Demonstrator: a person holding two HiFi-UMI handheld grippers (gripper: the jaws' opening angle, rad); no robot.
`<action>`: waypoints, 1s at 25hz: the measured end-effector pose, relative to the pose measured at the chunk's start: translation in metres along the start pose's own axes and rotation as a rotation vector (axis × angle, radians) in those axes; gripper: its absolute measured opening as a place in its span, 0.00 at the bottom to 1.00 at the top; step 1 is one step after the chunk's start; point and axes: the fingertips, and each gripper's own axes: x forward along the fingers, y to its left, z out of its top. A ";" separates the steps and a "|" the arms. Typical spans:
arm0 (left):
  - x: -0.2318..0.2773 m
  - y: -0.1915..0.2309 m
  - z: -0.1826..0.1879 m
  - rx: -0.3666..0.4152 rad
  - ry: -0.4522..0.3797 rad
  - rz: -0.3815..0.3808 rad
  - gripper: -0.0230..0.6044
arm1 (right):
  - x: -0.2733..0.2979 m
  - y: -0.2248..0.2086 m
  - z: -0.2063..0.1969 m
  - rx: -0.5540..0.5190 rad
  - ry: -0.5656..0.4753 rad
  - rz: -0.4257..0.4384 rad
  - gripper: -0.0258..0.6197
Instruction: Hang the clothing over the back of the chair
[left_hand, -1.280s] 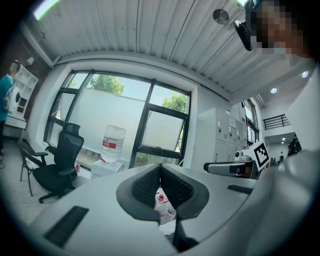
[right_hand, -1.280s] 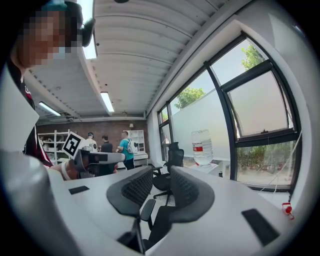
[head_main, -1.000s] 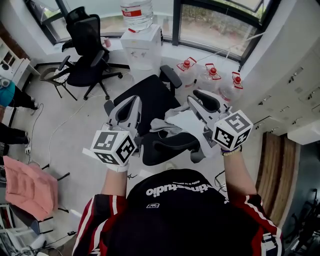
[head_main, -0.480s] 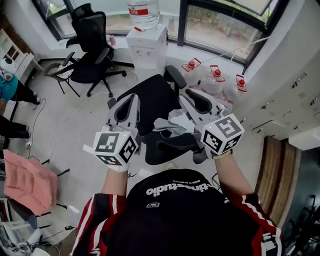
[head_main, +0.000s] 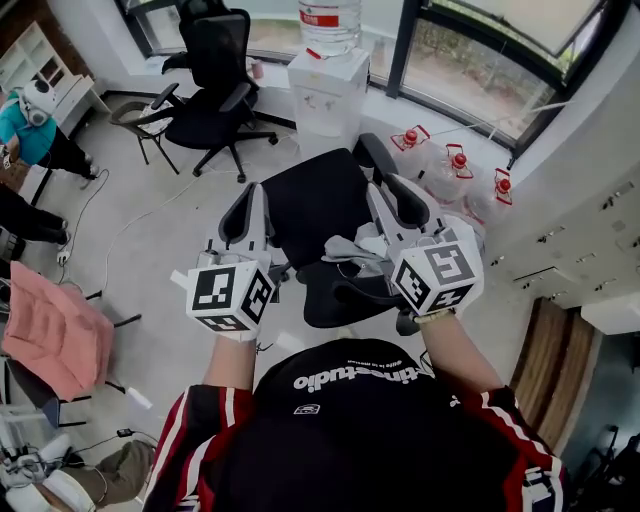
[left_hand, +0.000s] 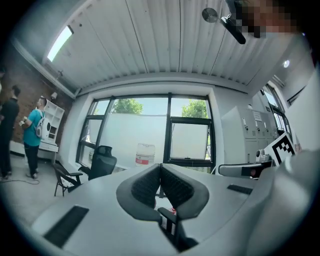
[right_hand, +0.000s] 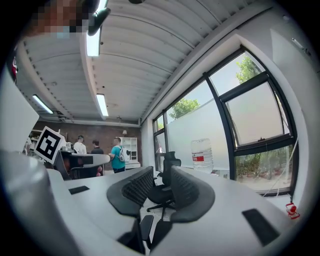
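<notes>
A black office chair (head_main: 315, 205) stands just in front of me, its backrest (head_main: 352, 300) nearest to me. A grey garment (head_main: 350, 250) lies crumpled over the top of the backrest, just left of my right gripper (head_main: 380, 195). That gripper hovers above the chair's right side, its jaws a little apart with nothing between them (right_hand: 161, 175). My left gripper (head_main: 257, 192) hangs over the chair's left side, away from the garment. Its pads meet at the tips and hold nothing (left_hand: 160, 170). Both gripper views point upward at windows and ceiling.
A water dispenser (head_main: 325, 85) stands behind the chair, with several water jugs (head_main: 452, 170) on the floor to its right. A second black chair (head_main: 215, 95) is at the back left. A pink cushioned seat (head_main: 45, 330) and people (head_main: 35, 130) are at the left.
The right gripper has drawn left and closer to me, beside the garment. The garment has settled lower on the backrest. The left gripper has barely moved.
</notes>
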 end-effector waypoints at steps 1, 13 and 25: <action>-0.003 0.006 0.002 0.013 -0.007 0.022 0.07 | 0.003 0.001 0.000 0.000 -0.004 -0.007 0.23; -0.038 0.045 0.009 0.102 -0.055 0.193 0.07 | 0.020 0.014 -0.021 0.016 -0.024 -0.067 0.13; -0.042 0.041 0.000 0.094 -0.042 0.195 0.07 | 0.019 0.020 -0.031 -0.011 -0.006 -0.085 0.04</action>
